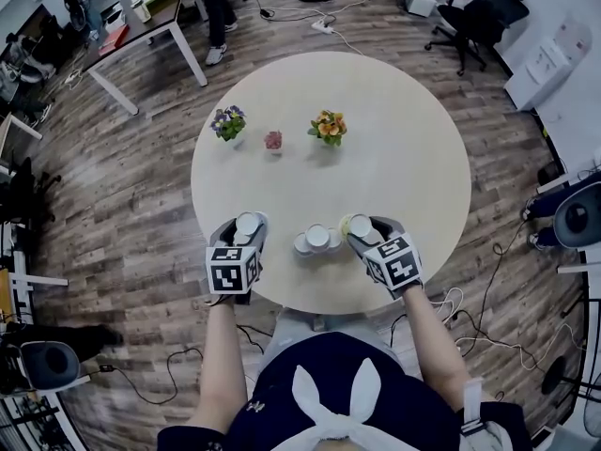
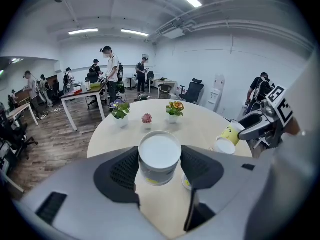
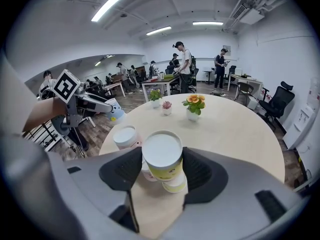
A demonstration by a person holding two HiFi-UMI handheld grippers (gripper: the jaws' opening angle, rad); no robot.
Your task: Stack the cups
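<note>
My left gripper (image 1: 247, 229) is shut on a pale cup (image 2: 159, 156) with a white round face, held over the table's near left edge. My right gripper (image 1: 361, 227) is shut on a yellow-banded cup (image 3: 162, 156) at the near right. Between the two grippers, a small cluster of white cups (image 1: 317, 239) stands on the round table (image 1: 404, 158). In the right gripper view these cups (image 3: 174, 184) lie just under the held one, and another cup (image 3: 125, 136) stands to the left. The left gripper view shows my right gripper (image 2: 253, 125) with its yellow cup (image 2: 231, 132).
Across the table's far half stand three small flower pots: purple (image 1: 228, 123), pink (image 1: 273, 140) and orange (image 1: 328, 128). Beyond the table are desks (image 1: 141, 17), office chairs (image 1: 484, 12), floor cables and several people.
</note>
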